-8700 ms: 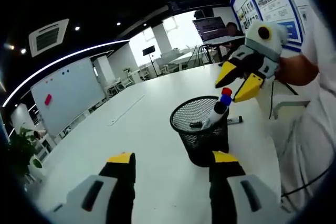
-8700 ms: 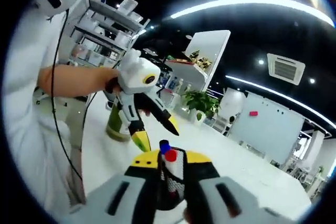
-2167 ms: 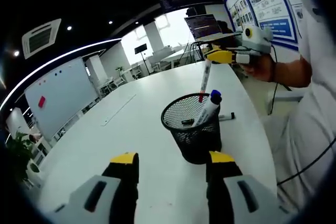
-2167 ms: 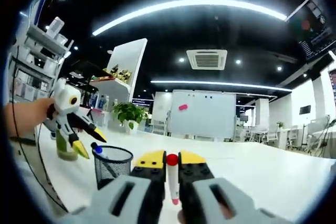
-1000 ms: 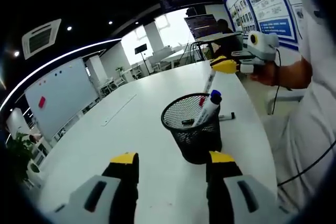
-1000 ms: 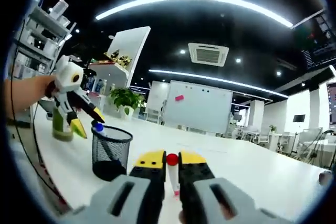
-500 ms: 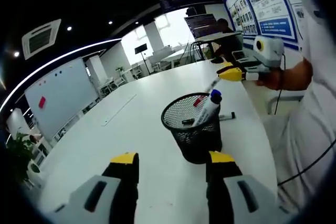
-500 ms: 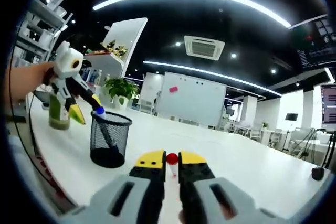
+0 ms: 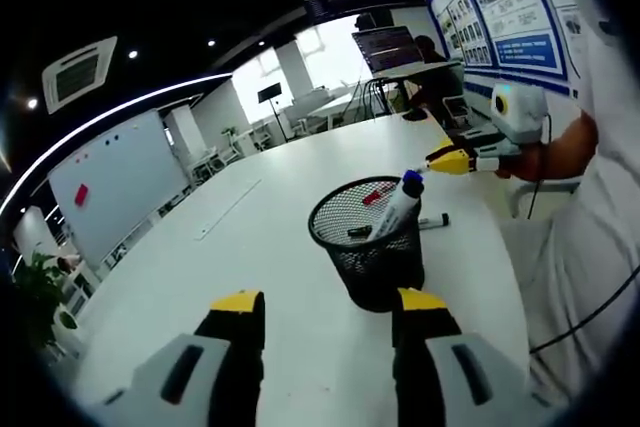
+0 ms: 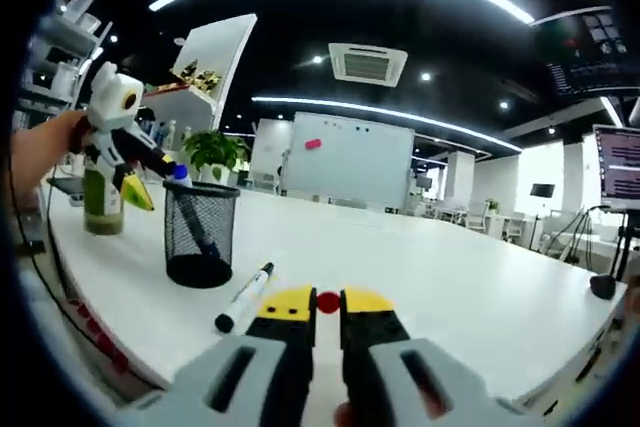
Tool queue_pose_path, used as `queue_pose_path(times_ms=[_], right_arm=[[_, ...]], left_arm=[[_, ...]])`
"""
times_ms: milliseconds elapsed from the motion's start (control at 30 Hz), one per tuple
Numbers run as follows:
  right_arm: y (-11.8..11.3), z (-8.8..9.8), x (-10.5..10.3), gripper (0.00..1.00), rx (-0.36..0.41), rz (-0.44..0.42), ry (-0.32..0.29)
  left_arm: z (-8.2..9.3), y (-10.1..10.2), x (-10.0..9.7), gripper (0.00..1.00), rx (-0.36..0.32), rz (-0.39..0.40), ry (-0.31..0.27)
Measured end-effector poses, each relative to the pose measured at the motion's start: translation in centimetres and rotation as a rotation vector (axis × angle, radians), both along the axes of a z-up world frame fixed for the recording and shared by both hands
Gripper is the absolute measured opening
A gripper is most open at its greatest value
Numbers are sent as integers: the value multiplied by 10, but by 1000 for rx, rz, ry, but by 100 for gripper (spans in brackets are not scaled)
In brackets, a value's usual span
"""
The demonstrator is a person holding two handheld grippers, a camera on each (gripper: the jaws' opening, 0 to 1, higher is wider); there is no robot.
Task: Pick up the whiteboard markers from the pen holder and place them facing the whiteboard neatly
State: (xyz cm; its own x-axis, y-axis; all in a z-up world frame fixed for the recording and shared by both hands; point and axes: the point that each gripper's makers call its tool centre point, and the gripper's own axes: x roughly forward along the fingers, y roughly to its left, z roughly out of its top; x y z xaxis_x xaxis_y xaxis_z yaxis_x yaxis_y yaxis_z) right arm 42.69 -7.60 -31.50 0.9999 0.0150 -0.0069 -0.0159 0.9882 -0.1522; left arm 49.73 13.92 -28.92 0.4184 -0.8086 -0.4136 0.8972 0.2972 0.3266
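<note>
open-plan office with dark ceiling, strip lights and a long white table [image 9: 250, 237]; a whiteboard [image 10: 345, 162] stands at the far side. in the left gripper view the left gripper [image 9: 325, 304] hangs low over the table with its yellow-tipped jaws apart and nothing between them, the black mesh pen holder [image 9: 368, 247] just ahead of them. a blue-capped marker [image 9: 398, 205] leans out of the holder's rim; more markers lie inside, one with a red cap, but the mesh hides most of them and i cannot count them. beyond the holder the right gripper [image 9: 450, 160] is held by a hand [image 9: 530, 152] near the table edge, the person's body cut off by the frame. a black-capped marker [image 9: 433, 221] lies on the table behind the holder, half hidden. in the right gripper view the right gripper's jaws are together on a red-capped marker [image 10: 326, 301], only its cap showing between them. the black-capped marker lies flat beside the holder. a green bottle [image 10: 102, 202] stands behind, partly blocked by the left gripper.
</note>
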Motion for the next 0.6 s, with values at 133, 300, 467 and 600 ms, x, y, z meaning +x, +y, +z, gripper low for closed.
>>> queue_pose_path(times_ms=[133, 300, 467, 600], right_arm=[[0, -9, 0, 9, 19, -12, 26], [1, -18, -1, 9, 40, -20, 60], [0, -23, -2, 9, 55, -30, 82], [1, -33, -2, 9, 113, -40, 120]], left_arm=[[0, 0, 0, 52, 0, -1, 0], [0, 1, 1, 52, 0, 1, 0], [0, 1, 1, 52, 1, 1, 0], [0, 1, 2, 52, 0, 1, -1]])
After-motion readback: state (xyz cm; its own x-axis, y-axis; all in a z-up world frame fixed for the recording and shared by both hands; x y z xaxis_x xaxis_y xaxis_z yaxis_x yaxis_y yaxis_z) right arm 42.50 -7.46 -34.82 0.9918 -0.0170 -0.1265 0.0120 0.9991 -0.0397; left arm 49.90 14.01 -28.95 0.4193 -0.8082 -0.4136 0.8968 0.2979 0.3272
